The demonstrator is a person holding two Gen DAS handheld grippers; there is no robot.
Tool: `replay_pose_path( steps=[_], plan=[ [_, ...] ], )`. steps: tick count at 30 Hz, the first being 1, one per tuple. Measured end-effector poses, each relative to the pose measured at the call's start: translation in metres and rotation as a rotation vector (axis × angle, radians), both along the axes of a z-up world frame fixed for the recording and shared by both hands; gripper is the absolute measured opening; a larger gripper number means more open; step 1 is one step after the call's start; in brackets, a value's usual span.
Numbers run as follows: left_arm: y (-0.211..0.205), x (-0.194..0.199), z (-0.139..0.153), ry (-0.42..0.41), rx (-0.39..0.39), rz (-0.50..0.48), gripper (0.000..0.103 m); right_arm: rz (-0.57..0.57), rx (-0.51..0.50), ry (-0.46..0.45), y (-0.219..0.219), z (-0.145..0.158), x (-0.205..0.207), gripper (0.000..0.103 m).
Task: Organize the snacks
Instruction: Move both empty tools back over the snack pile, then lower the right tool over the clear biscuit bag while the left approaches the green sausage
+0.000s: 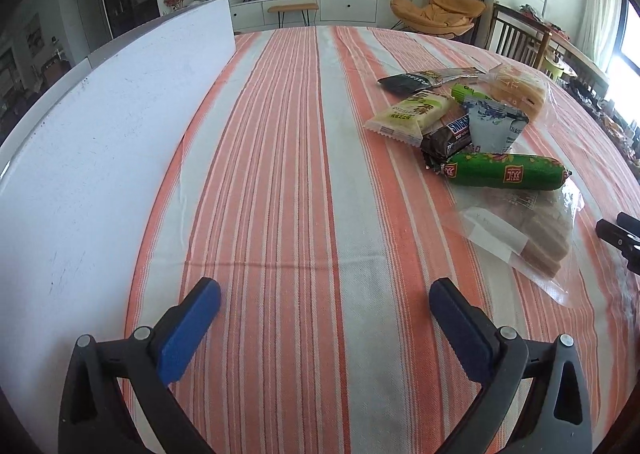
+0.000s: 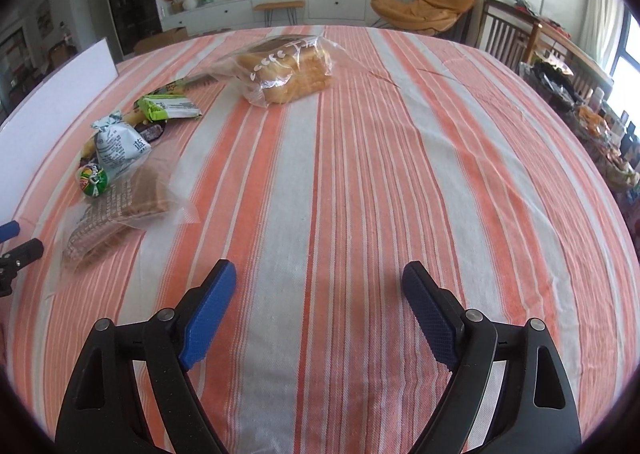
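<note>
- Both grippers, left gripper [image 1: 325, 296] and right gripper [image 2: 319, 278], spread wide, gripping nothing.
- Wafer bag [image 2: 120, 209] lying between them, long axis toward near table edge.
- Roughly equal reach.

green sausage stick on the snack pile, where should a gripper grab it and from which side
Probably the middle of the green sausage, from above, with the jaws across its short width. It is a long round tube lying flat on the wafer bag, its end clips too thin to hold. The open right gripper is nearer.
</note>
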State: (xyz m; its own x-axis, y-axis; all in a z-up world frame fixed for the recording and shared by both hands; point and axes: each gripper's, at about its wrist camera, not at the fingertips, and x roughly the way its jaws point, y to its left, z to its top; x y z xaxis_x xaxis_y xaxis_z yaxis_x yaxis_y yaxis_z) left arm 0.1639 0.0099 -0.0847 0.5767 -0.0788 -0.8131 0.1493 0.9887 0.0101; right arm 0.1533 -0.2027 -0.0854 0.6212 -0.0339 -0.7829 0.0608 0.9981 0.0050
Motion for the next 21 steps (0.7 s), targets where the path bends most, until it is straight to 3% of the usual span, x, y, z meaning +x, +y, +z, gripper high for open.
replay_pose_path(
  steps=[3,5,7,9,13,16,21],
  plan=[
    [0.0,0.001,-0.001,0.0,-0.002,0.0,0.103,-0.016,-0.003,0.0,0.0,0.0,-0.001,0.087],
    [0.0,0.0,-0.001,0.0,-0.002,0.0,0.103,-0.016,0.053,0.012,0.007,0.004,-0.002,0.087],
    [0.0,0.0,-0.001,-0.001,-0.001,0.0,0.103,0.026,0.148,-0.018,0.026,0.015,-0.005,0.087],
    [0.0,0.0,-0.001,0.0,-0.001,0.0,0.103,0.088,0.153,-0.036,0.056,0.027,-0.001,0.087],
    [0.0,0.0,-0.001,0.0,-0.002,0.0,0.103,0.155,-0.006,0.02,0.118,0.022,0.031,0.087],
    [0.001,-0.001,-0.001,-0.001,-0.005,0.0,0.103,0.163,-0.104,-0.001,0.139,0.017,0.044,0.087],
    [0.001,-0.001,-0.001,-0.001,-0.003,0.001,0.103,0.235,-0.145,-0.021,0.119,0.015,0.027,0.087]
  ],
)
